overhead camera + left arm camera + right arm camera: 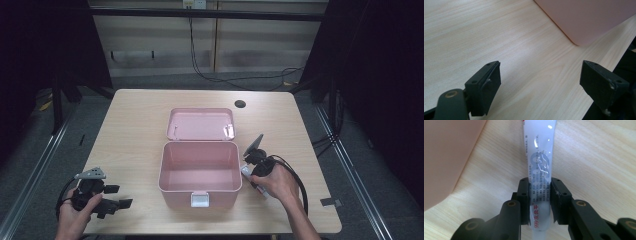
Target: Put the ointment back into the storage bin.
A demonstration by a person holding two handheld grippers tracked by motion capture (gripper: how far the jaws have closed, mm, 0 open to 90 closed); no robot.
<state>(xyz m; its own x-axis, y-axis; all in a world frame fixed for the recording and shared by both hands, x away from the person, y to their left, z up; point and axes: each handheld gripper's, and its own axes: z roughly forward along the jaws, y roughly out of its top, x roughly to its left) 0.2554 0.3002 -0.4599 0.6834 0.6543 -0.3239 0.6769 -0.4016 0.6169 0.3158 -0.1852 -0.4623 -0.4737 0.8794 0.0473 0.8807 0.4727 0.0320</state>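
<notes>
I see a pink storage box at the worktop's centre, open and empty, lid laid back flat behind it, white latch on the near wall. Just right of the box, a white tube with printed text lies on the wood, clamped between my right tongs.

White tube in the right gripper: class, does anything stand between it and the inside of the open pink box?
Nothing visible does. The right gripper is shut on the white tube just right of the pink box, whose lid lies folded back. The near side wall is the one thing to lift over. The left gripper sits open, well clear.
</notes>
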